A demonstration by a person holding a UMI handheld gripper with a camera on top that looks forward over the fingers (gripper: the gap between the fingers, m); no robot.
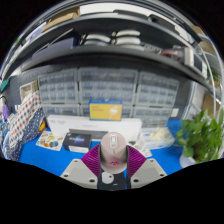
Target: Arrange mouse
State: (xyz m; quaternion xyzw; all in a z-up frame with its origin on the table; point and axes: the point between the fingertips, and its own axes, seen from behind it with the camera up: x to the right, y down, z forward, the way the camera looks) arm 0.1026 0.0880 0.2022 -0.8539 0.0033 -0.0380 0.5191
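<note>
A pale pink-white computer mouse (113, 149) sits between my two fingers, its body upright and its rear toward the camera. The magenta pads (93, 158) press against it on both sides. My gripper (113, 162) is shut on the mouse and holds it above a blue mat (55, 160) on the desk. The lower part of the mouse is hidden by the gripper's body.
A white keyboard (95, 128) lies beyond the mouse on the desk. A green plant (203, 137) stands at the right. A patterned box (22, 125) sits at the left. Drawer cabinets (105, 92) with a yellow label fill the back, under shelves.
</note>
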